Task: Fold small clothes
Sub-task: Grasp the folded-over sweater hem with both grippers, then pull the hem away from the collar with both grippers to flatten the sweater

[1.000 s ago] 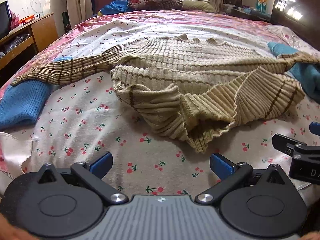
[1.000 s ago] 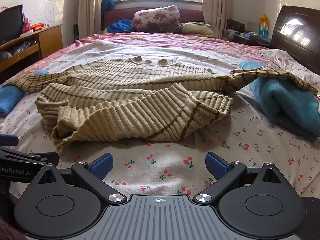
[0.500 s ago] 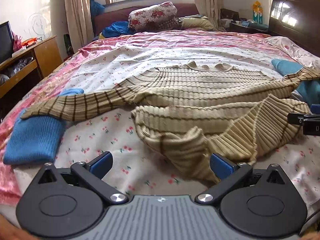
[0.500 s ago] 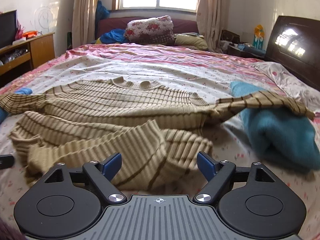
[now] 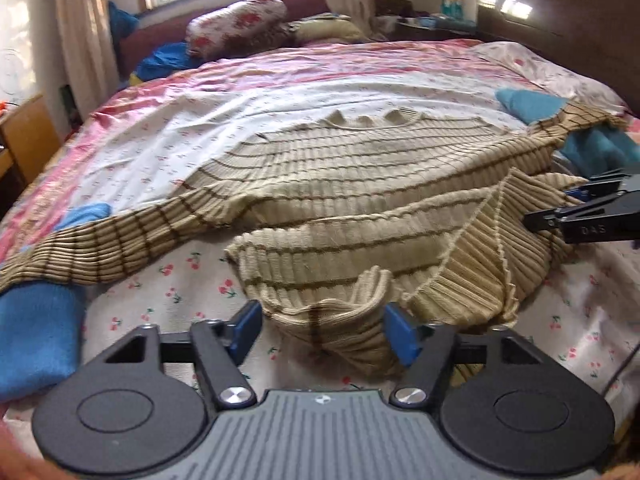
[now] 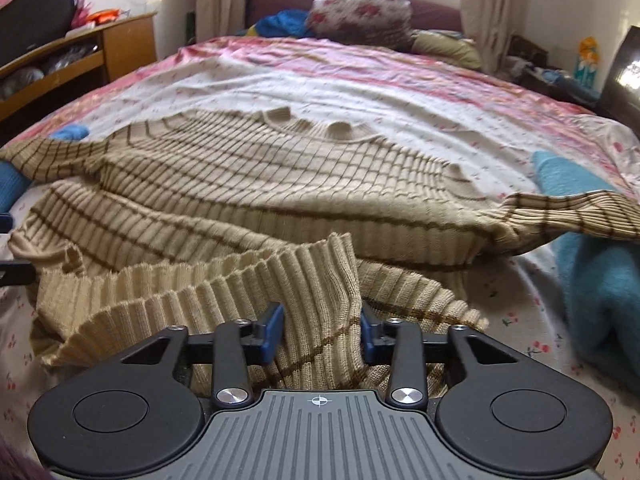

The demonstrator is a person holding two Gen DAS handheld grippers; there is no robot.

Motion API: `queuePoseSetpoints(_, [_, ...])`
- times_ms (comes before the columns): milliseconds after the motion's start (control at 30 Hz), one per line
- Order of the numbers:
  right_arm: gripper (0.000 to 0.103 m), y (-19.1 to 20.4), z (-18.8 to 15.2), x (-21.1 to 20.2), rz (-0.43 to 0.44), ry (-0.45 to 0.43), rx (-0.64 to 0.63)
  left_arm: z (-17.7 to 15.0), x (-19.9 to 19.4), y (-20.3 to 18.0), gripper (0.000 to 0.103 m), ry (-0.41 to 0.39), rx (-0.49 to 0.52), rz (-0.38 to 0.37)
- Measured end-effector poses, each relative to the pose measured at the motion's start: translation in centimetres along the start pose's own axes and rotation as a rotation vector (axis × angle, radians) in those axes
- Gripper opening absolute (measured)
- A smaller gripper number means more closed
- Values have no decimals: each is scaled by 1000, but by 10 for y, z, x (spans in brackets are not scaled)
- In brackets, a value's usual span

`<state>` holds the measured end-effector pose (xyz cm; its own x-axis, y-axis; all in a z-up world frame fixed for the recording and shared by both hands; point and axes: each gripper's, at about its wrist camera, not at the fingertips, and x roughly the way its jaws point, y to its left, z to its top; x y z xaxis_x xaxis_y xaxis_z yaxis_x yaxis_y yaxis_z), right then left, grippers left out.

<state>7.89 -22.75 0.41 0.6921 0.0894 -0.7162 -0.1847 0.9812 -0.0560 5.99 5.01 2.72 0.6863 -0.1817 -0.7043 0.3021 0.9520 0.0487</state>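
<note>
A beige ribbed sweater with brown stripes [image 5: 360,184] lies spread on the cherry-print bed sheet [image 5: 180,280], neck toward the window and bottom part bunched up. My left gripper [image 5: 324,334] is closing around a fold of the hem; the cloth sits between the blue pads [image 5: 400,340], with a small gap at the left one. In the right wrist view the same sweater [image 6: 260,184] fills the middle. My right gripper [image 6: 320,330] is closing too, and its pads pinch a raised ridge of the hem. Its fingers also reach in at the right of the left wrist view, over the sweater.
Blue knit cloths lie under both sleeves: one at the left [image 5: 32,340], one at the right [image 6: 600,280]. Pillows [image 6: 360,12] and bedding are piled by the window. A wooden cabinet [image 6: 80,52] stands left of the bed, a dark headboard [image 5: 560,20] on the right.
Both grippers moved forward onto the sweater's bunched hem and narrowed their jaws around it. A second ago both stood wide open over bare sheet, short of the cloth.
</note>
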Motion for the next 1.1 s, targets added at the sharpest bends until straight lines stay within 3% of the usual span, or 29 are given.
queuePoseSetpoints(200, [13, -8, 0, -8, 78, 39, 13, 10, -9, -8, 66, -24, 110, -58])
queuePoseSetpoints(367, [13, -6, 4, -14, 91, 40, -27, 17, -12, -15, 66, -39, 234, -82])
queuePoseSetpoints(567, [21, -5, 13, -8, 65, 28, -71, 12, 20, -21, 65, 79, 386, -88])
queuePoseSetpoints(733, [29, -8, 19, 6, 78, 46, -73, 13, 21, -11, 50, 103, 362, -121])
queuePoseSetpoints(833, [28, -7, 20, 17, 91, 66, -61, 16, 30, -4, 24, 134, 283, -142])
queuePoseSetpoints(867, [19, -7, 20, 18, 99, 66, -56, 16, 33, -2, 18, 143, 255, -151])
queuePoseSetpoints(900, [10, -7, 20, 15, 114, 69, -44, 16, 33, 1, 17, 142, 227, -160])
queuePoseSetpoints(933, [7, -8, 19, 11, 133, 70, -31, 15, 32, 3, 16, 135, 202, -168])
queuePoseSetpoints(1100, [6, -14, 11, -33, 202, 44, -6, 11, 1, 19, 15, 92, 87, -238])
